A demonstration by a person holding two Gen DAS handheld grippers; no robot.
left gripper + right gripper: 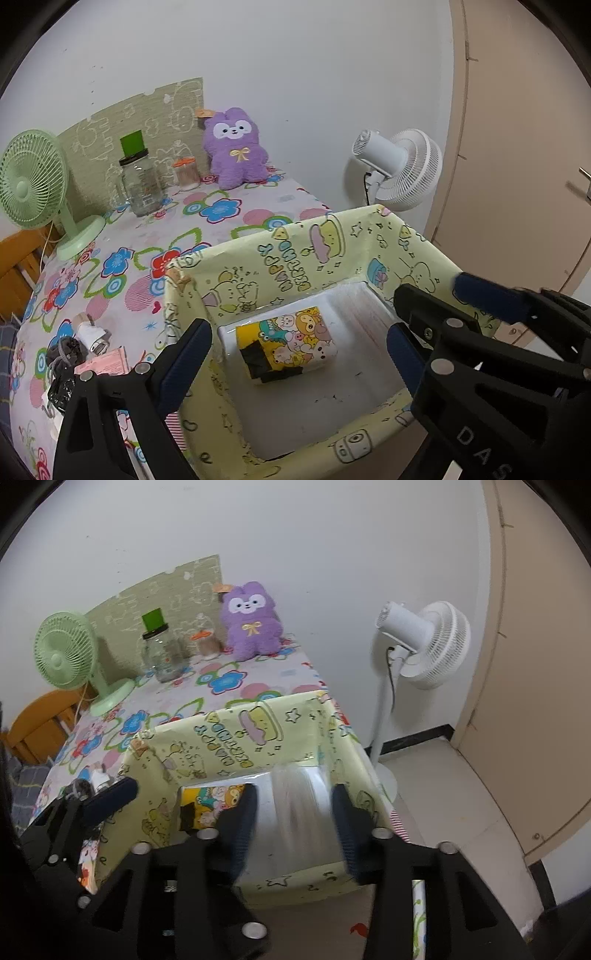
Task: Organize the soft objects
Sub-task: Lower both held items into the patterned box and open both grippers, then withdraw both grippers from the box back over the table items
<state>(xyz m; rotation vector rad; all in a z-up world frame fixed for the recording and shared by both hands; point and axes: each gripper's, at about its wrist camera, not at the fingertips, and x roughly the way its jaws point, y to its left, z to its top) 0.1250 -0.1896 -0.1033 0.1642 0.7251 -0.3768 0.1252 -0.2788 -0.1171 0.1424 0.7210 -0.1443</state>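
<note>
Both claws are hanging open over the yellow cartoon-print box, the left claw [295, 354] spread wide around the cartoon-print tissue pack [286, 345] without touching it, the right claw [293, 816] gaping above a blurred clear packet [299, 805]. Lying on the box [258, 258] floor at lower centre, the pack is sitting apart from the purple plush [236, 147], which is leaning against the wall at the bench's [221, 218] far edge, upper centre.
</note>
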